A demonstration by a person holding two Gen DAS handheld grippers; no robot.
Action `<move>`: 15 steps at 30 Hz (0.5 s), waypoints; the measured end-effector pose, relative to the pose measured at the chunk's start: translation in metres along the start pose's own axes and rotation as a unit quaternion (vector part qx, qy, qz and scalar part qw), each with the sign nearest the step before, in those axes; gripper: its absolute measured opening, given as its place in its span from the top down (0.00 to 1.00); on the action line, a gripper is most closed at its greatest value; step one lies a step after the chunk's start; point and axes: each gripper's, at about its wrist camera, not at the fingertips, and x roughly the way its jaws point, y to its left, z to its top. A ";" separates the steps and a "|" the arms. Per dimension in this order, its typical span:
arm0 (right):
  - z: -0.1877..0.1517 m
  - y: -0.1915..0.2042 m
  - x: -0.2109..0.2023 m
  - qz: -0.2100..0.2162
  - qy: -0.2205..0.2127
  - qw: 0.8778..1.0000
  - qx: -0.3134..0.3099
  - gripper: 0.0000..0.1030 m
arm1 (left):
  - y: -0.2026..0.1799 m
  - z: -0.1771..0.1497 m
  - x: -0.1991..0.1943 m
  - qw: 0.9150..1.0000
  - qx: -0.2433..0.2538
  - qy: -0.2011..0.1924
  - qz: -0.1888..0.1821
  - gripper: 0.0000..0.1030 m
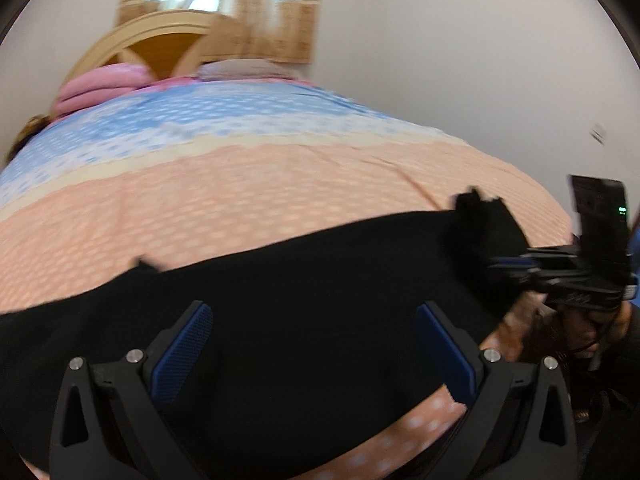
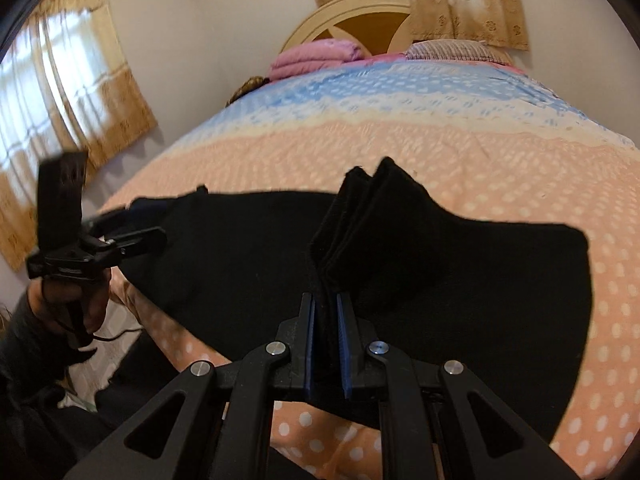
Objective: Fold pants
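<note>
Black pants [image 1: 288,296] lie spread across the near part of a bed with a peach, cream and blue dotted cover [image 1: 248,184]. My left gripper [image 1: 314,312] is open just above the pants, with nothing between its blue pads. My right gripper [image 2: 328,300] is shut on a bunched fold of the pants [image 2: 372,216] and lifts it off the bed. The right gripper also shows at the right of the left wrist view [image 1: 520,268], and the left gripper at the left of the right wrist view [image 2: 132,236].
Pink bedding [image 2: 316,58] and a pillow [image 2: 452,50] lie by the wooden headboard [image 2: 360,12]. Curtained windows [image 2: 52,92] are on the walls. The bed's near edge runs under the pants.
</note>
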 end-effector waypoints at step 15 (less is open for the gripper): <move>-0.021 -0.054 -0.047 0.012 -0.037 0.999 0.034 0.51 | -0.096 0.038 0.077 0.990 0.049 0.071 -0.116 0.20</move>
